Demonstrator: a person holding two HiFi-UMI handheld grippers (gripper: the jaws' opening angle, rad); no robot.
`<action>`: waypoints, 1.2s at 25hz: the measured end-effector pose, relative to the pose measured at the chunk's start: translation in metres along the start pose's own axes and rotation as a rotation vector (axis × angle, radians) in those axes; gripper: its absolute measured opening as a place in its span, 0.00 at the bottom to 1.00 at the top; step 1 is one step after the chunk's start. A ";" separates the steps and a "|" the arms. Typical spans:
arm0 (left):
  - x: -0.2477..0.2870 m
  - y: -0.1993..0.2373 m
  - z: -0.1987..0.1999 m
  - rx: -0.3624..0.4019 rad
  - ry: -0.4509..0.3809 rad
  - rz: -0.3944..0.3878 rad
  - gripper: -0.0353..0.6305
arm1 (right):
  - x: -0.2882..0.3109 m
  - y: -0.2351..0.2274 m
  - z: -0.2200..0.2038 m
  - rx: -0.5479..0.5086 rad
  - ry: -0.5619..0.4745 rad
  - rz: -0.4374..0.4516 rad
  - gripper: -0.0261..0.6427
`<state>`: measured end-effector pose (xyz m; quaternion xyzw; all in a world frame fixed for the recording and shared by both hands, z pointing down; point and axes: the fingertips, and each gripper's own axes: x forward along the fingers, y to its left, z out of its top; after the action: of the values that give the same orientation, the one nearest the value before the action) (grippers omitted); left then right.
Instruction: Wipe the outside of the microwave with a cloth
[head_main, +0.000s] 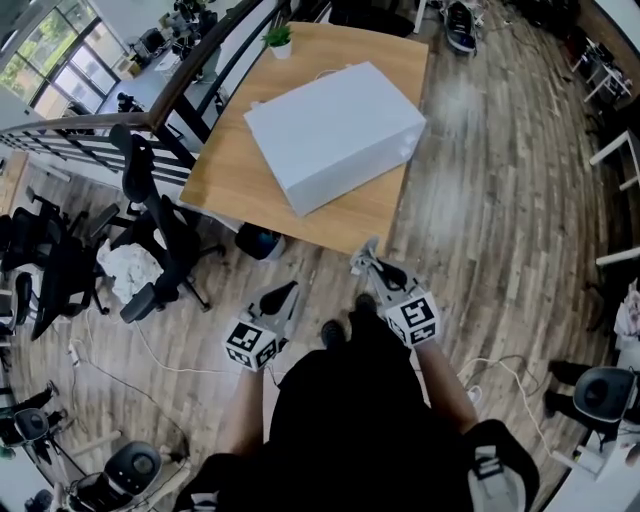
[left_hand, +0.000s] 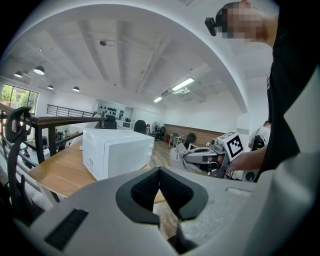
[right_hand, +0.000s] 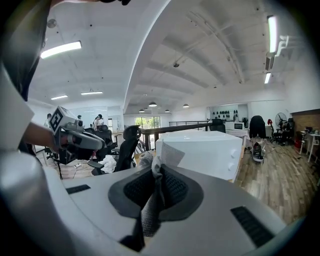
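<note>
— On the table, where does the microwave stand?
— In its middle. The right claw pinches the cloth, well apart from it. The left claw is closed, with nothing inside.

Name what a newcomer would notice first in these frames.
The white microwave dominates, set at an angle on the wooden table ahead of the person. Next comes the right gripper, shut on a grey cloth pinched between its pads. The left gripper is shut with nothing in it, and both grippers are short of the table, apart from the microwave.
</note>
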<state>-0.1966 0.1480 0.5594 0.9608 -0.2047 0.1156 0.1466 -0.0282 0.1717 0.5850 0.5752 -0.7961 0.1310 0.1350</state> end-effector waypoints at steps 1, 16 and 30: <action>0.004 0.001 0.003 -0.006 -0.004 0.009 0.05 | 0.004 -0.003 0.003 -0.008 -0.001 0.012 0.07; 0.065 0.006 0.048 -0.016 -0.033 0.106 0.05 | 0.057 -0.063 0.045 -0.054 -0.021 0.138 0.07; 0.070 0.020 0.044 -0.054 -0.045 0.225 0.05 | 0.093 -0.078 0.065 -0.074 -0.028 0.233 0.07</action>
<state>-0.1358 0.0915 0.5431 0.9298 -0.3176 0.1041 0.1541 0.0140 0.0420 0.5634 0.4750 -0.8637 0.1083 0.1291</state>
